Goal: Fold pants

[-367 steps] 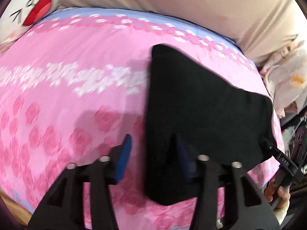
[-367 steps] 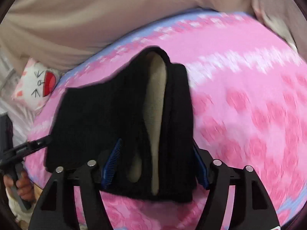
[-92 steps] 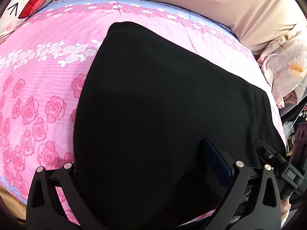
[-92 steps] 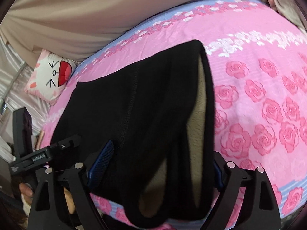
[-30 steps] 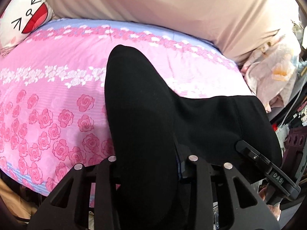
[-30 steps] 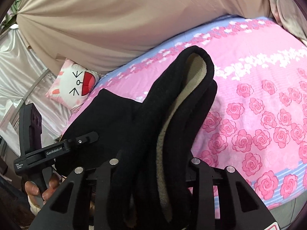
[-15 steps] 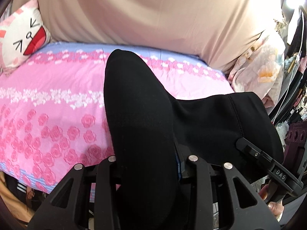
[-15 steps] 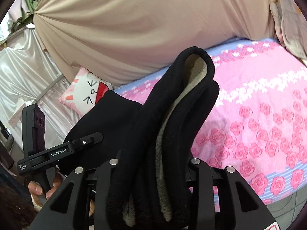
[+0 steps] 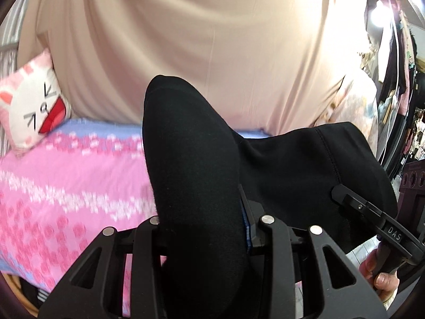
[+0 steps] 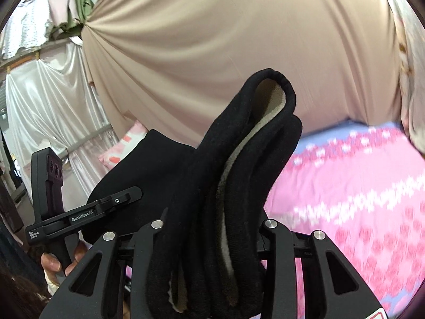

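Observation:
The black pants (image 9: 191, 164) with a cream fleece lining (image 10: 239, 164) hang in the air between both grippers, lifted above the bed. My left gripper (image 9: 204, 223) is shut on a thick bunched fold of the black fabric. My right gripper (image 10: 212, 226) is shut on the other bunched end, where the lining shows between black layers. The cloth stretches sideways from each gripper toward the other. In the left wrist view the right gripper's body (image 9: 377, 226) shows at the lower right, held by a hand (image 9: 379, 279). In the right wrist view the left gripper's body (image 10: 79, 212) sits at the left.
A bed with a pink rose-print cover (image 9: 66, 186) lies below. A cat-face pillow (image 9: 29, 106) rests at its far left. A beige curtain (image 9: 199, 40) hangs behind the bed. Pale clothes (image 9: 356, 106) and dark hanging garments (image 9: 398, 106) crowd the right side.
Both grippers have risen together with the pants, and both views have tilted up from the bed toward the curtain. The grips on the fabric are unchanged.

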The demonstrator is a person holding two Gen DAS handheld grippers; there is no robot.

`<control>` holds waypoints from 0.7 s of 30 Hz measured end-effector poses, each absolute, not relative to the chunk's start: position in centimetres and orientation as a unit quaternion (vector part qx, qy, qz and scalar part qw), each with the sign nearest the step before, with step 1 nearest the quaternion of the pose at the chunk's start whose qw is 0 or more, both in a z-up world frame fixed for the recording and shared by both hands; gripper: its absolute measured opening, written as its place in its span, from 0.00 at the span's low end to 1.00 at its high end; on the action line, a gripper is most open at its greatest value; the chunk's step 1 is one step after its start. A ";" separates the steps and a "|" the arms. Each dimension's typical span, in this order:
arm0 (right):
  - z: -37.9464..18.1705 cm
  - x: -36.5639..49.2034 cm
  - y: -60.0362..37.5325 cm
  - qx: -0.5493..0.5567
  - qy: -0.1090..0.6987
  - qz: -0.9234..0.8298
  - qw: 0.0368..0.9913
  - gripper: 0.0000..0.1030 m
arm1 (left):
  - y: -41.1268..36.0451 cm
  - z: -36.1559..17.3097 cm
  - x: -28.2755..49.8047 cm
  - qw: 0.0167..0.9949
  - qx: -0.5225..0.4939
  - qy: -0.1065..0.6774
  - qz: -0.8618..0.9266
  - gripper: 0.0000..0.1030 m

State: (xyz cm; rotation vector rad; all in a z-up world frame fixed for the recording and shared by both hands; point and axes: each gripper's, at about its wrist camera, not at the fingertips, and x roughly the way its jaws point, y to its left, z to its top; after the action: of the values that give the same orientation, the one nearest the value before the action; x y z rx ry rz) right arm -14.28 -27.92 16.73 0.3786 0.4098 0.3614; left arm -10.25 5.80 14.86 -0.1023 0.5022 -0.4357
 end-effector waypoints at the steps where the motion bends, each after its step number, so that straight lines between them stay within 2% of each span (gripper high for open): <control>1: 17.5 -14.0 -28.0 0.184 0.191 0.178 0.948 0.33 | 5.8 15.7 -10.2 0.948 -0.047 0.232 -0.215 0.31; 14: 25.6 -9.0 -30.3 0.159 0.078 0.182 0.967 0.33 | 4.1 24.7 -6.5 0.971 -0.028 0.096 -0.219 0.33; 21: 27.3 -3.2 -31.8 0.160 0.054 0.171 0.971 0.33 | 2.5 26.7 -1.0 0.974 -0.030 0.071 -0.213 0.33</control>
State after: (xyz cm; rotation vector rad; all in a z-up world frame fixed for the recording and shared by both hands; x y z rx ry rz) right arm -3.22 -31.83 27.32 0.3241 0.1084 0.3457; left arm -1.03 2.51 26.66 -0.0608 0.1426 -0.4288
